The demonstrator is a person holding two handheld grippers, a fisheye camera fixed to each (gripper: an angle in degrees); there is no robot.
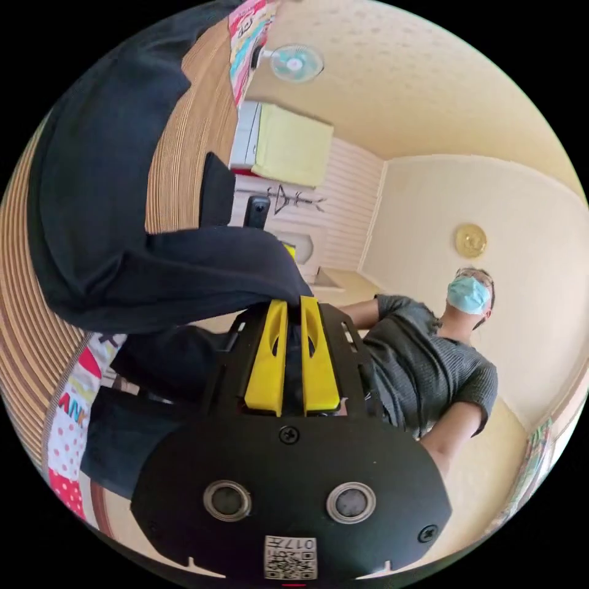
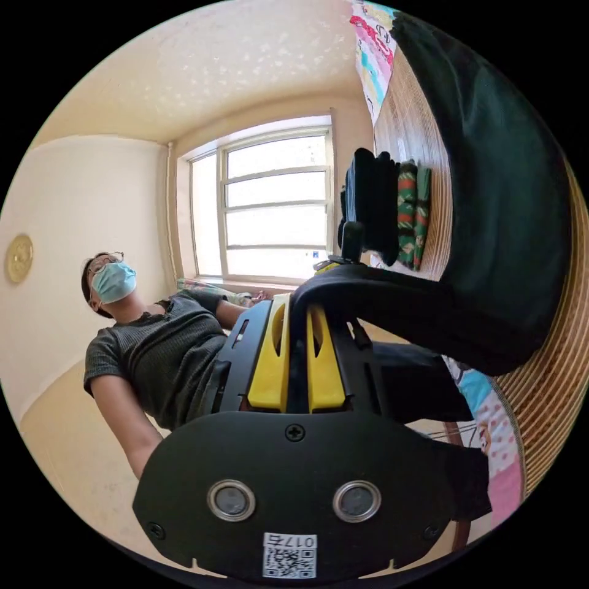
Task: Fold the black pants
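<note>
Together, the left gripper (image 1: 293,302) and right gripper (image 2: 299,302) are each pinching the black pants (image 1: 104,202) over a striped mat (image 1: 184,141).

Past my left tool I see cream walls (image 1: 521,202) meeting a pale speckled ceiling (image 1: 417,67), with a round gold plaque (image 1: 470,240) on the wall and a small wall fan (image 1: 296,62) above a yellow-green cloth (image 1: 294,146) draped over a white cabinet. A striped woven mat (image 1: 196,123) runs beside the tool. Beyond my right tool, a wide white-framed window (image 2: 270,202) lets in bright daylight, and a stack of folded clothes (image 2: 392,208) sits on the mat.
</note>
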